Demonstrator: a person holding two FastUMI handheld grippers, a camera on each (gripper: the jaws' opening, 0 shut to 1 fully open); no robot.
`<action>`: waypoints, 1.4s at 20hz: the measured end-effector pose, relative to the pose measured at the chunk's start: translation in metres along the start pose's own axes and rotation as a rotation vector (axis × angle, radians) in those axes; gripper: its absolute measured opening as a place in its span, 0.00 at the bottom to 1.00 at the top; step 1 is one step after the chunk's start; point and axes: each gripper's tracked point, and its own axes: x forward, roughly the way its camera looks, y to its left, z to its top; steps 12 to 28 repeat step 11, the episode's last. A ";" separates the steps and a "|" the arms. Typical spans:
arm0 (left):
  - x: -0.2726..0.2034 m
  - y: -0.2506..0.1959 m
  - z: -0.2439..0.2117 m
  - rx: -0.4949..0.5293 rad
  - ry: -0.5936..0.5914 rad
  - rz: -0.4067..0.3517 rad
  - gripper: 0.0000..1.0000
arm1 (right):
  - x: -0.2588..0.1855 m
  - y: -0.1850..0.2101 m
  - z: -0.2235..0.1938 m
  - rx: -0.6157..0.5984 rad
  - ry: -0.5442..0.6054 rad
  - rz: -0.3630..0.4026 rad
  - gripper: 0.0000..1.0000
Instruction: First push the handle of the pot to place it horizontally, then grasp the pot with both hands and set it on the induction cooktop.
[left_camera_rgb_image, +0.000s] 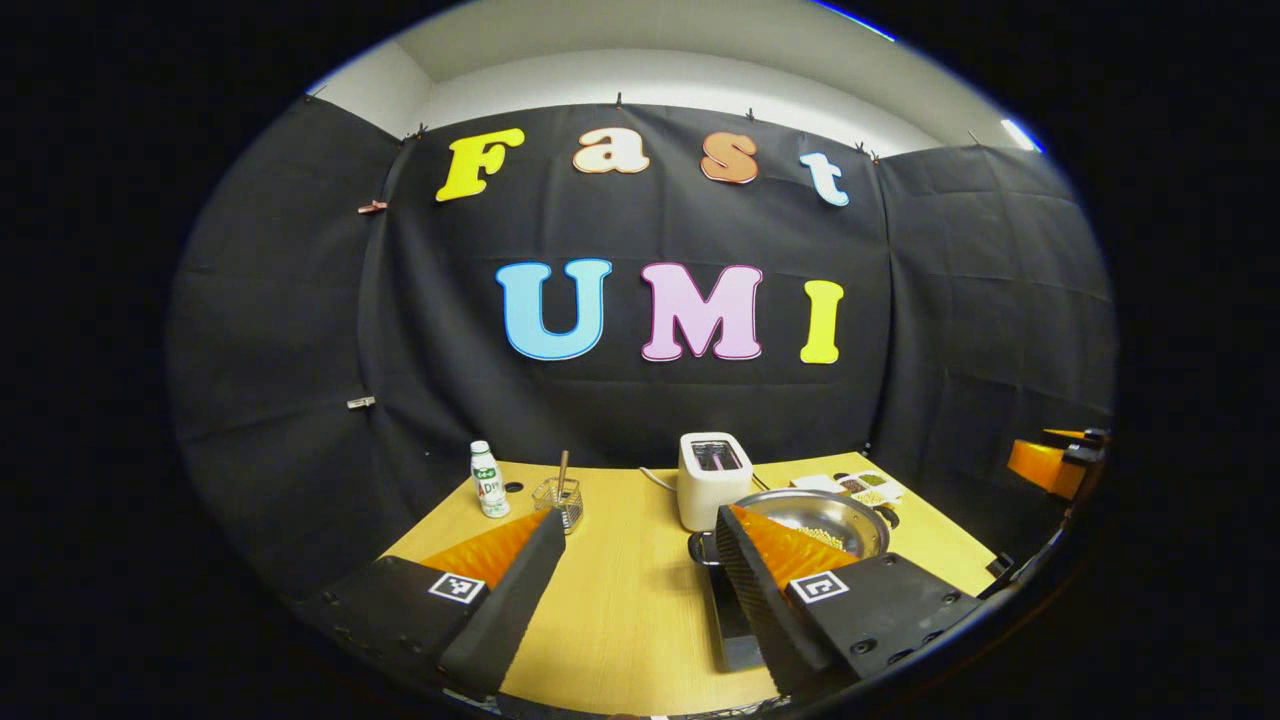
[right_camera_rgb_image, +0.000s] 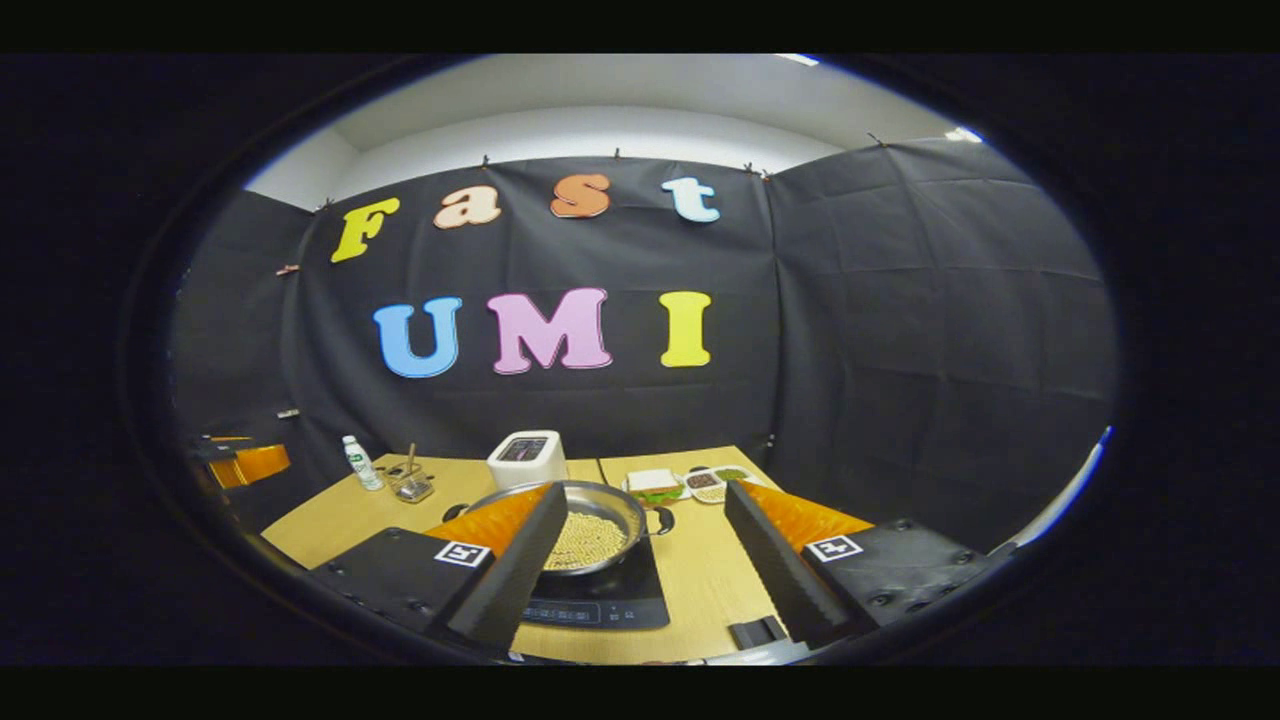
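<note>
Sitting on the induction cooktop (right_camera_rgb_image: 600, 598), ahead of the right gripper (right_camera_rgb_image: 640, 560) and partly behind its left finger: the pot (right_camera_rgb_image: 590, 520), steel, filled with small pale beans, one side handle (right_camera_rgb_image: 662, 520) poking out toward the gap between the fingers. Spread wide, those fingers, nothing between them, both raised clear of the wooden table (right_camera_rgb_image: 700, 580). Just beyond the pot, a white toaster (right_camera_rgb_image: 527, 458); off to the right of that, small dishes of food (right_camera_rgb_image: 715, 482). Far left of the right gripper, a white bottle (right_camera_rgb_image: 361, 463) and a small wire basket (right_camera_rgb_image: 412, 486) with a stick standing in it.

Hovering likewise above the table (left_camera_rgb_image: 630, 610), the left gripper (left_camera_rgb_image: 640, 570) — fingers wide apart, empty. Behind its right finger, the pot (left_camera_rgb_image: 825, 520) again, cooktop edge (left_camera_rgb_image: 728, 630) dark beneath it. Straight ahead between the fingers, the toaster (left_camera_rgb_image: 712, 478). Past the left finger, the bottle (left_camera_rgb_image: 488, 480) and wire basket (left_camera_rgb_image: 560, 497), close together. At the far right edge — an orange and black piece of the other gripper (left_camera_rgb_image: 1055, 462), well apart from the pot.
</note>
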 end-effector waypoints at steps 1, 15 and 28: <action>-0.007 0.000 -0.006 0.002 -0.005 0.000 0.95 | -0.006 -0.002 -0.001 -0.011 -0.008 -0.010 0.98; -0.039 -0.004 -0.023 -0.099 -0.007 -0.002 0.95 | -0.026 0.035 -0.007 -0.048 -0.011 0.063 0.93; -0.039 -0.004 -0.023 -0.099 -0.007 -0.002 0.95 | -0.026 0.035 -0.007 -0.048 -0.011 0.063 0.93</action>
